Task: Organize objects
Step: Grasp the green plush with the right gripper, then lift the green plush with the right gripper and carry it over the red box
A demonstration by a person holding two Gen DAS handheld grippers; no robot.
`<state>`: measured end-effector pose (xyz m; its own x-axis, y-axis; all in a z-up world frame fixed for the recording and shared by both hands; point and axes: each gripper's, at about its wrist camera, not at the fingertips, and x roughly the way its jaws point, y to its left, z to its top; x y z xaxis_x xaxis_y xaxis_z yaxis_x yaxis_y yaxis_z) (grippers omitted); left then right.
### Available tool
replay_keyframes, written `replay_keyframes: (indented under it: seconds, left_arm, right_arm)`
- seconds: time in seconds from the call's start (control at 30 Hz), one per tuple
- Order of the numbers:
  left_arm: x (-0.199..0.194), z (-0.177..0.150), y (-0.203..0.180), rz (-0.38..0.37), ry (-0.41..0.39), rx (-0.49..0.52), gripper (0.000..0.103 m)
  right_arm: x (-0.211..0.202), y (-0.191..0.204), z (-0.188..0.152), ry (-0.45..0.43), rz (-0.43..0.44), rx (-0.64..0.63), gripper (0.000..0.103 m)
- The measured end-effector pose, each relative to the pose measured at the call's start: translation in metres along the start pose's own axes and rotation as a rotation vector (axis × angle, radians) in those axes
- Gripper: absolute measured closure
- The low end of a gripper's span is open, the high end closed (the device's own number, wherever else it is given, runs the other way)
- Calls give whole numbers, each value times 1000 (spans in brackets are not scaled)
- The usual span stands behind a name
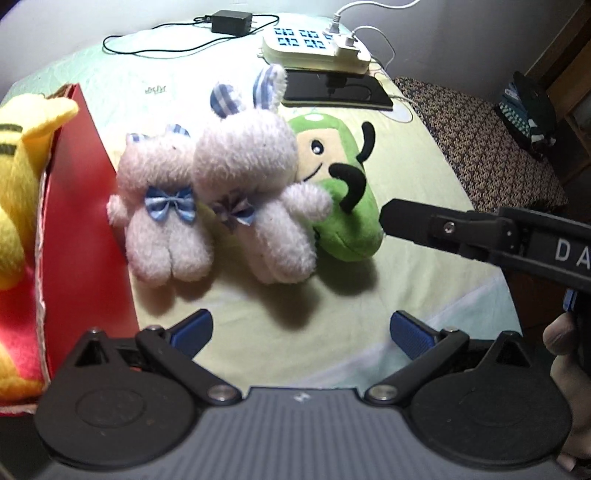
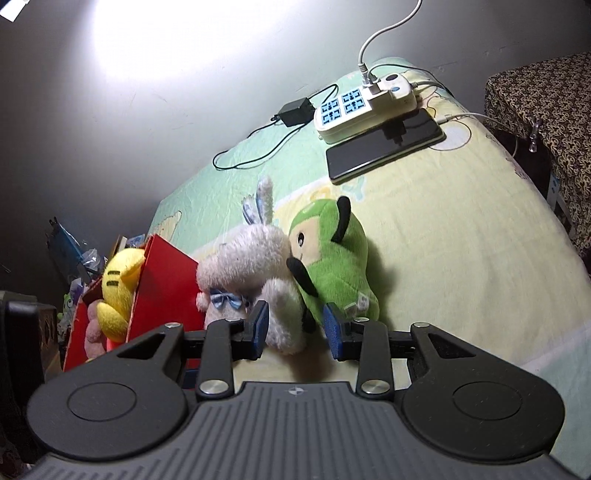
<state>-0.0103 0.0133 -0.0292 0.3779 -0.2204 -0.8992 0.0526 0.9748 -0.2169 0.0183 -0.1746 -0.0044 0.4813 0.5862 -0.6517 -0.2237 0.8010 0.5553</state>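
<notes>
Left tool point(image 1: 301, 334): blue pads apart, nothing between them, held above the bed point(image 1: 314, 314) in front of the toys. Right tool point(image 2: 295, 326): my pads stand narrowly apart and grip nothing, with a leg of the larger rabbit just beyond the gap; its black finger shows in the left view beside the green plush.

Items on the bed, listed left to right in the left view:
- Red box point(image 1: 79, 206), open top, standing at the left edge. It contains a yellow plush point(image 1: 22, 147) that sticks up over its rim.
- Small white rabbit point(image 1: 164, 206), blue striped bow, lying face up just beside the box wall.
- Larger white rabbit point(image 1: 255, 177), blue striped ears, touching the small one and overlapping the green plush.
- Green plush point(image 1: 340, 192), black trim, pressed against the larger rabbit's right side.

Items at the far end of the bed:
- White power strip point(image 1: 314, 48) with plugs and white cables.
- Dark phone point(image 1: 336, 90), flat, just in front of the strip.
- Black adapter point(image 1: 231, 22) with a black cord.
</notes>
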Motion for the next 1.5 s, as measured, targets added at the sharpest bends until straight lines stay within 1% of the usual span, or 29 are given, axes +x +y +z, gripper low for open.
replay_keyframes:
  seconds: [0.1,0.17,0.27,0.33,0.4,0.43,0.5,0.53,0.63,0.67,0.7,0.8,0.9,0.97,1.0,1.1,1.17,1.23,1.33,1.5]
  left_arm:
    - [-3,9,5,-7,-35,-39,1]
    - [-5,15,10,-20,-61,-71,1]
    - [-4,24,17,-12,-102,-110,1]
    - [-2,28,22,-13,-121,-129,1]
    - [-1,31,26,-38,-131,-145,1]
    - [0,32,26,-49,-133,-143,1]
    - [2,34,22,-69,-137,-126,1]
    - [2,35,20,-80,-138,-114,1]
    - [4,36,10,-104,-142,-66,1]
    - [4,37,7,-116,-146,-49,1]
    - [4,37,4,-131,-153,-34,2]
    - [0,38,-5,-173,-182,12,2]
    - [0,40,-14,-194,-207,64,2]
    - [2,42,-20,-203,-210,94,2]
    - [4,42,-24,-205,-210,108,2]
    - [11,45,-32,-195,-201,139,2]
    - [18,48,-34,-192,-189,145,2]
    - [23,51,-34,-195,-179,135,2]
    - [29,55,-31,-232,-154,106,1]
    - [30,54,-32,-235,-144,114,2]
  right_arm:
    - [3,-1,12,-23,3,-13,68]
    - [6,-5,19,-32,5,0,68]
    - [13,-10,26,-22,58,34,68]
    - [17,-7,29,-22,87,32,68]
    - [20,-5,33,-35,82,22,68]
    - [22,-6,35,-39,63,19,68]
    - [26,-11,38,-39,13,19,68]
    - [29,-16,38,-33,3,30,68]
    - [37,-31,38,-6,-7,73,67]
    - [40,-34,38,3,-6,80,65]
    - [43,-38,38,14,3,87,59]
    - [52,-43,40,38,31,103,58]
    - [65,-49,44,67,47,107,48]
    - [76,-55,45,103,62,128,47]
    - [80,-59,45,114,82,150,43]
    - [88,-71,44,142,140,224,40]
    - [93,-78,43,167,187,278,42]
    - [92,-81,43,167,205,284,47]
    - [87,-85,42,159,216,297,50]
    - [71,-93,37,130,205,323,51]
